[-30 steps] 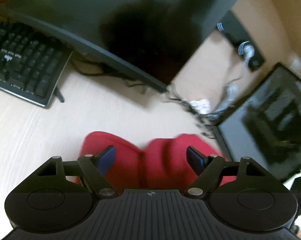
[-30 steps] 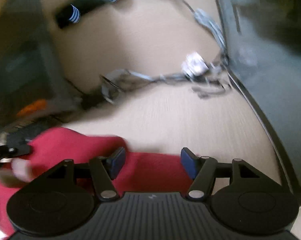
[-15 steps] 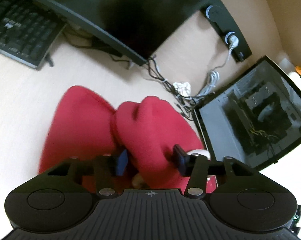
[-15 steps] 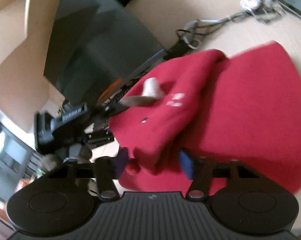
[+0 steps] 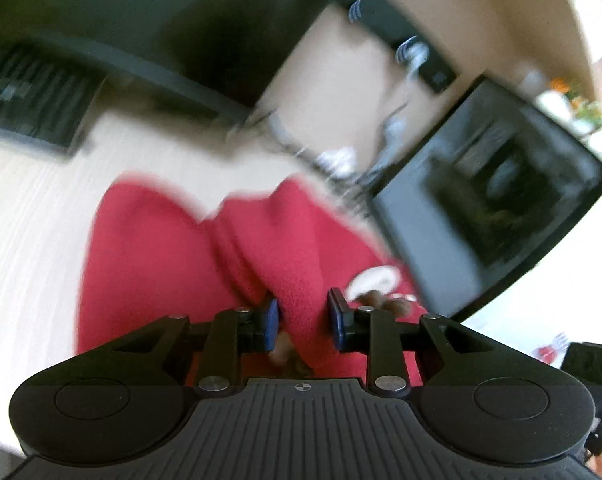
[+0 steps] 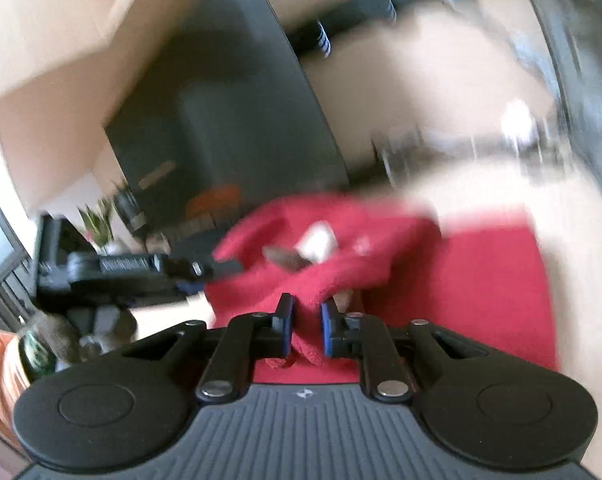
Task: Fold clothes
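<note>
On the pale wood-grain desk lies a red fleece garment, partly bunched and partly spread flat, both views heavily motion-blurred. Left gripper: blue-padded fingers drawn close together, a thick fold of the red fabric pinched between them; the fold rises up and away from the pads toward the far side of the desk. A white patch with a brownish mark sits on the garment just right of the right pad; what it is cannot be made out. Right gripper: jaws nearly closed, a narrow ridge of the same red cloth clamped between the blue pads, with a flat red panel spreading to the right across the desk surface. From the right wrist view, the left gripper shows as a black body at the left, its tip buried in the raised hump of fabric; the white patch and dark mark show on that hump as well. Beyond the garment: a dark monitor with a black keyboard at the left under it, a tangle of pale cables behind the cloth, and an open computer case to the right, standing just beside the garment's edge.
</note>
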Demonstrator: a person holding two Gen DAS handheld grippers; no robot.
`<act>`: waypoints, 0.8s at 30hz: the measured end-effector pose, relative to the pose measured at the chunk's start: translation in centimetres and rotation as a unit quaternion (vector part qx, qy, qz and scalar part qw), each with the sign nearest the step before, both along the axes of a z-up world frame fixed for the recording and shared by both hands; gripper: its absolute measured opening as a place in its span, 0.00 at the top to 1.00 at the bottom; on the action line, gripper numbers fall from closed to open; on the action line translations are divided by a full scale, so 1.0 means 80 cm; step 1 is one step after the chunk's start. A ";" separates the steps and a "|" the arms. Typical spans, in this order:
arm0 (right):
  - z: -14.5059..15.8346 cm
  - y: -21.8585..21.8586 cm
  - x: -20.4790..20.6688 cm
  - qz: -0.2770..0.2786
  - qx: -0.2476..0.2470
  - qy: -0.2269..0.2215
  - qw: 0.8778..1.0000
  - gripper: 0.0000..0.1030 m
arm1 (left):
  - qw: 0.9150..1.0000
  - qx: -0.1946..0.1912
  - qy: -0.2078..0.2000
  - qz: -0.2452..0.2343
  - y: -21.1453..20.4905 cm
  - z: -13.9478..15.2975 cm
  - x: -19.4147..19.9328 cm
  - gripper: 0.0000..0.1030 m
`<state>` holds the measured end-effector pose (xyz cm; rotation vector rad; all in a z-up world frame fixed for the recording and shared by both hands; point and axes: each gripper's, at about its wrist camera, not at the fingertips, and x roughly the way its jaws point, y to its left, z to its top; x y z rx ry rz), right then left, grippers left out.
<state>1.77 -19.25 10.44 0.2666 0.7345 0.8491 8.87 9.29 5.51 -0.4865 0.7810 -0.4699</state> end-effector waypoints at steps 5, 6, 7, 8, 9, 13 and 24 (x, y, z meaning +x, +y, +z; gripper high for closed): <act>-0.050 0.011 -0.019 -0.017 -0.035 0.019 0.999 0.85 | 0.998 0.022 -0.056 0.001 0.005 0.022 -0.017 0.58; -0.050 0.010 -0.020 -0.018 -0.035 0.018 0.999 0.84 | 0.997 0.026 -0.070 0.000 0.006 0.028 -0.020 0.58; -0.048 0.010 -0.021 -0.019 -0.036 0.016 0.999 0.84 | 0.996 0.031 -0.083 0.000 0.007 0.034 -0.024 0.58; -0.048 0.012 -0.021 -0.019 -0.040 0.012 0.999 0.83 | 0.995 0.035 -0.097 -0.001 0.008 0.040 -0.027 0.58; -0.047 0.016 -0.020 -0.017 -0.046 0.007 0.999 0.83 | 0.993 0.039 -0.110 -0.001 0.009 0.046 -0.031 0.58; -0.048 0.023 -0.030 -0.014 -0.062 -0.015 0.998 0.82 | 0.986 0.029 -0.162 -0.024 -0.007 0.074 -0.028 0.52; 0.018 0.010 -0.044 0.003 -0.103 -0.117 0.988 0.40 | 0.994 0.079 -0.061 -0.047 -0.053 0.003 0.039 0.51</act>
